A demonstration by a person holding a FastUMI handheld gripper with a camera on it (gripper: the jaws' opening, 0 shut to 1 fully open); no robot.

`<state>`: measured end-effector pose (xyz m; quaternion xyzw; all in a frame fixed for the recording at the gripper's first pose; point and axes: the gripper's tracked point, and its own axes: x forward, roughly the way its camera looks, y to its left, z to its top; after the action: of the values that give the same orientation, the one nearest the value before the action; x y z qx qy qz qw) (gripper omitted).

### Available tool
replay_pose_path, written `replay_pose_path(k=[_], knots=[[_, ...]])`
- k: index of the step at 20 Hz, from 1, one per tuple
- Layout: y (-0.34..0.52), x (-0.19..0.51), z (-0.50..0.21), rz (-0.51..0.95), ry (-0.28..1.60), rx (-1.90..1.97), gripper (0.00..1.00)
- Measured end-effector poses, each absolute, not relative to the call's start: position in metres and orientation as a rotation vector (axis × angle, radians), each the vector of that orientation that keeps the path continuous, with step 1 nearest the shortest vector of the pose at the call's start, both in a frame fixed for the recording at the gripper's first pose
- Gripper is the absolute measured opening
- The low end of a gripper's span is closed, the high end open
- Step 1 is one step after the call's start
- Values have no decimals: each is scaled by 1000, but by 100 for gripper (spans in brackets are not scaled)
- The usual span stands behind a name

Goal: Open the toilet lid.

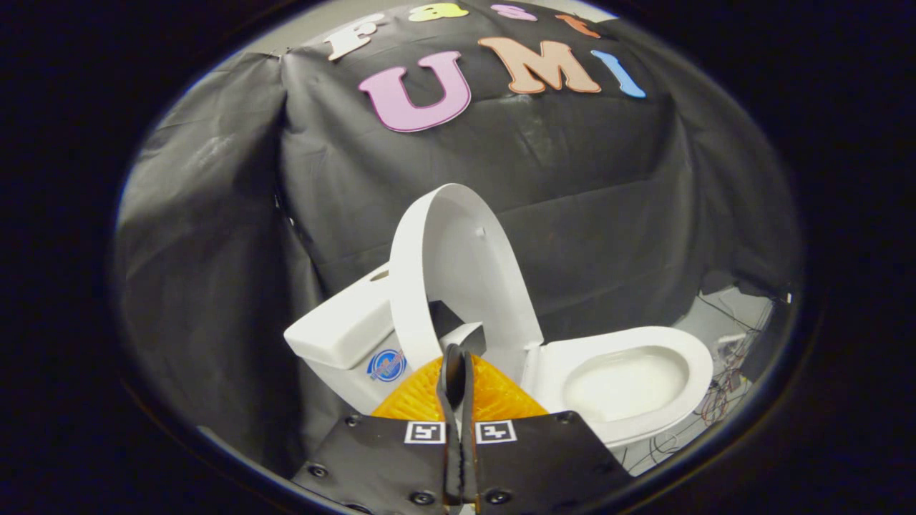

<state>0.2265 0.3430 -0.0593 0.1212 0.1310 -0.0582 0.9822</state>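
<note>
Our gripper (458,357) has its two fingers pressed close together, with nothing held between them. We see the fingertips reaching up toward the bottom edge of the toilet lid (458,265), but we cannot tell if they touch it. We see the white lid standing up, open, just past the fingertips and leaning back toward the tank (343,332). The tank sits to the left of the lid and has a small round blue sticker (386,365) on its side. To the right of the lid we see the white seat (690,365) lying flat around the bowl (622,386). Far behind the toilet hangs the black cloth wall (572,193). Some thin wires (723,397) lie on the floor to the right of the seat.
</note>
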Motion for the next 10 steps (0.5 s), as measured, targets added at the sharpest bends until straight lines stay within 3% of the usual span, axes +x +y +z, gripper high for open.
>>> replay_pose_path(k=[10], knots=[[351,227,-59,-187,201,151,1]])
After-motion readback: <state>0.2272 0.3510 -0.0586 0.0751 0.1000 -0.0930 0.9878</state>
